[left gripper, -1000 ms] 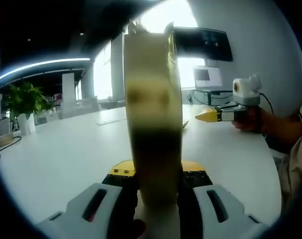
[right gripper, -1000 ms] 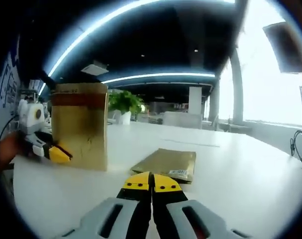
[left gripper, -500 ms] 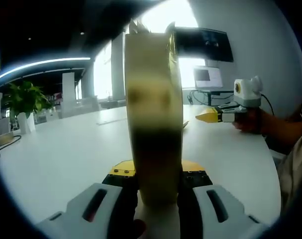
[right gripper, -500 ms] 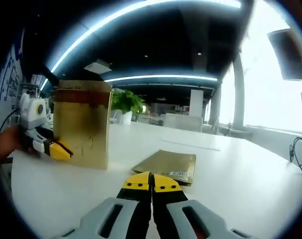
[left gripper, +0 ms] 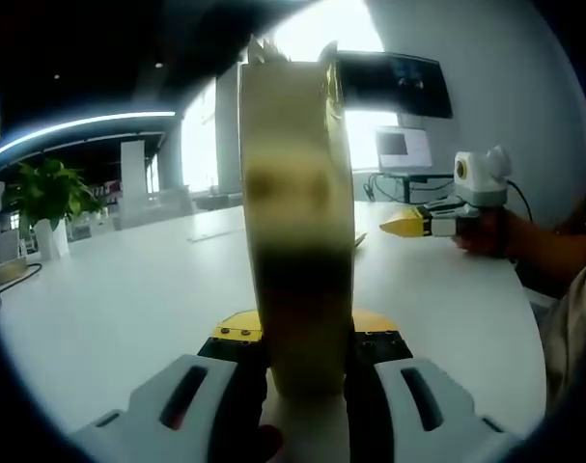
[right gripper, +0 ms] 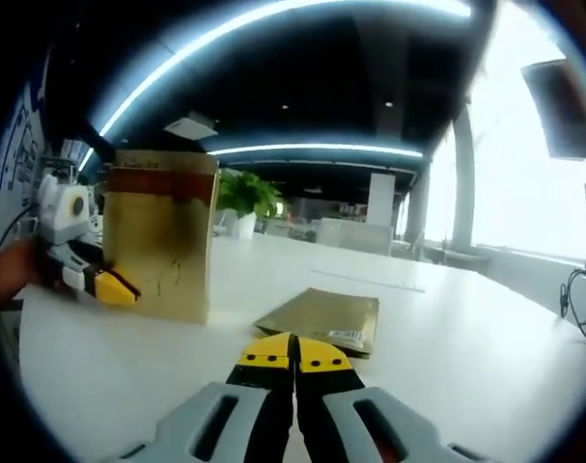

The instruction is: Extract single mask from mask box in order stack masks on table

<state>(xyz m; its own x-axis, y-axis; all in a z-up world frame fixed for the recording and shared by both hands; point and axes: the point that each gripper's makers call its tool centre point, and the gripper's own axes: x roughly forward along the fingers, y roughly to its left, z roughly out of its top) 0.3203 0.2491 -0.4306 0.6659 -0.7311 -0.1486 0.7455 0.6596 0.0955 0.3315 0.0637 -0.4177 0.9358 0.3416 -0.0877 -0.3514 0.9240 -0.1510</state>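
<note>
The left gripper (left gripper: 302,362) pinches the box (left gripper: 297,222) near its bottom edge, one yellow-tipped jaw on each broad face, so the left gripper view looks along the box's narrow edge. The box stands upright on the white table (left gripper: 128,289). In the right gripper view the same box (right gripper: 159,246) shows its broad gold face with a dark red band near the top, standing toward the table's left side, and the left gripper (right gripper: 107,286) touches its lower left part, held by a hand (right gripper: 17,275).

The right gripper (right gripper: 293,355) has its jaws pressed together with nothing between them, the tips hovering just above the table (right gripper: 447,338). Just beyond the tips lies a flat gold mask packet (right gripper: 321,316) with a small white label at its near corner; it rests on the table, apart from the box and to its right. In the left gripper view the right gripper (left gripper: 408,224) appears past the box's right side, jaws together, held by a hand (left gripper: 486,231) over the table.

A potted plant (left gripper: 43,198) stands at the table's far left edge in the left gripper view, and a laptop (left gripper: 404,152) sits at the far edge behind the right gripper. The plant (right gripper: 242,201) also appears behind the box in the right gripper view.
</note>
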